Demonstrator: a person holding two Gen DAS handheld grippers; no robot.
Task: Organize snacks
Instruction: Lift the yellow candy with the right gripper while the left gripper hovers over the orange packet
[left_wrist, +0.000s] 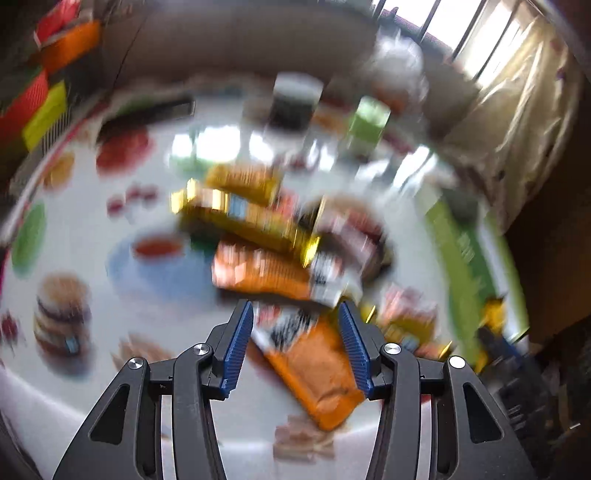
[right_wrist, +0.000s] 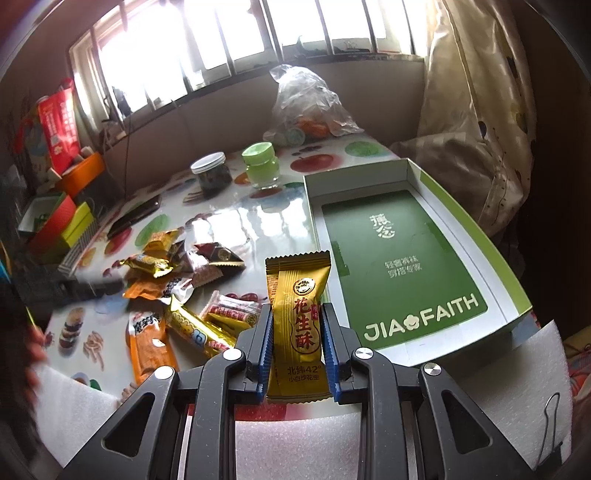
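1. Left wrist view, badly blurred: the left gripper (left_wrist: 295, 314) hangs over the snack pile (left_wrist: 258, 225). An orange packet (left_wrist: 317, 373) lies between its blue pads (left_wrist: 238, 350). We cannot tell whether they press on it.
2. Right wrist view: the right gripper (right_wrist: 296, 317) is clamped on a gold peanut-crisp packet (right_wrist: 299, 314), held upright, we judge for carrying to the green box (right_wrist: 443, 192) just beside it. The box is empty. Other snacks lie loose on the table (right_wrist: 258, 214).

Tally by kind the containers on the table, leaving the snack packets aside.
Clear jar with dark contents: 1
Pale green lidded jar: 1
Open green and white cardboard box: 1
Crumpled clear plastic bag: 1
Total: 4
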